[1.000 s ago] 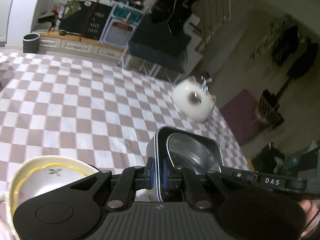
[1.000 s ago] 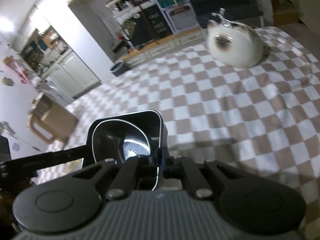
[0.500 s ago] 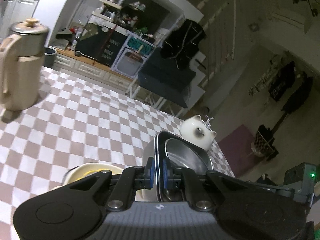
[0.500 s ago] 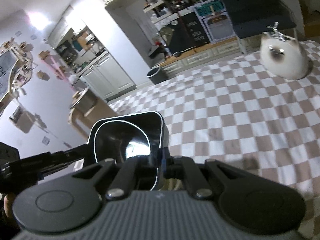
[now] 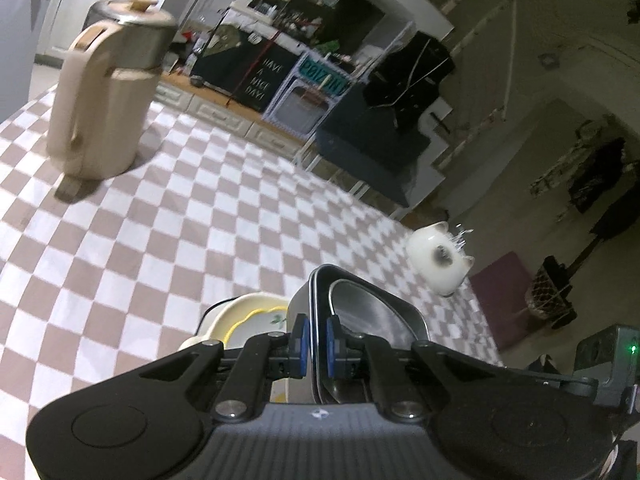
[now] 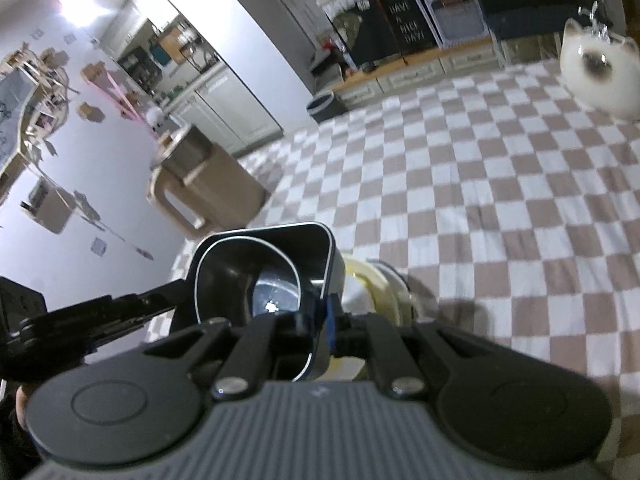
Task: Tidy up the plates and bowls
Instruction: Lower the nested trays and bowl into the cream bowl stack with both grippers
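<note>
Brown-and-white checkered tablecloth [image 5: 200, 216] carries beige jug-shaped kettle [image 5: 108, 100]; black sign behind reads "HAVE A NICE DAY!". Dark rounded-square metal bowl [image 5: 372, 320] above cream yellow-rimmed plate [image 5: 248, 320]. Left gripper [image 5: 314, 340] and right gripper [image 6: 322, 320] each clamp 1 bowl wall.

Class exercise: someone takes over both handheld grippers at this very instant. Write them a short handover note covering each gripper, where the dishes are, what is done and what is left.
Left gripper: shut on one wall of the metal container.
Right gripper: shut on the opposite wall of it.
The container is held by both, above the checkered tablecloth, right beside the yellow-rimmed bowl.
Done: container gripped by both.
Left: set it down in place; whether it goes into the bowl cannot be told. The cat-shaped white bowl sits apart, untouched.
</note>
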A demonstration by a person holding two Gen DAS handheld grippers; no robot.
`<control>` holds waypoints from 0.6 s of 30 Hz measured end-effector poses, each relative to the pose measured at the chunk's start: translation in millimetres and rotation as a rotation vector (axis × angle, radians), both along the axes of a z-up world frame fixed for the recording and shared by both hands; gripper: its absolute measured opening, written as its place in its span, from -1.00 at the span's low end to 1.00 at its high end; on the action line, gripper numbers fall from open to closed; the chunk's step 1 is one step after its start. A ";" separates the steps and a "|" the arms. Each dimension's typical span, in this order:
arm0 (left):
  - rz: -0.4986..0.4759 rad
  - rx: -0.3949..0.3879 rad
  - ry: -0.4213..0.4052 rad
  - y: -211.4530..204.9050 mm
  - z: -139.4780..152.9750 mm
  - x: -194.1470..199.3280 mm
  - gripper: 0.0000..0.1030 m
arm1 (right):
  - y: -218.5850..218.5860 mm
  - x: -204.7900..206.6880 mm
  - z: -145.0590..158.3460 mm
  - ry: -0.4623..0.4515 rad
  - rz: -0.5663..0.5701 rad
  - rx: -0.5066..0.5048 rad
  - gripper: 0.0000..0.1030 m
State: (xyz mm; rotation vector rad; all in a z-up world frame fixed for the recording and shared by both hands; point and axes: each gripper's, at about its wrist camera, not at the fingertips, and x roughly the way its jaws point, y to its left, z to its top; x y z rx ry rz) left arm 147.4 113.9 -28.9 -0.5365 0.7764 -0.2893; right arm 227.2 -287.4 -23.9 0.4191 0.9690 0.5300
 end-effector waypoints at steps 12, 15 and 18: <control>0.019 0.056 0.071 8.4 -21.1 9.6 -0.83 | 27.5 4.9 -17.2 0.088 0.016 -0.078 -0.81; 0.010 0.060 0.082 6.7 -23.6 10.5 -0.83 | 31.1 6.6 -18.7 0.101 0.014 -0.090 -0.81; 0.001 0.072 0.094 2.4 -25.7 11.5 -0.83 | 30.2 6.5 -19.2 0.113 0.010 -0.105 -0.80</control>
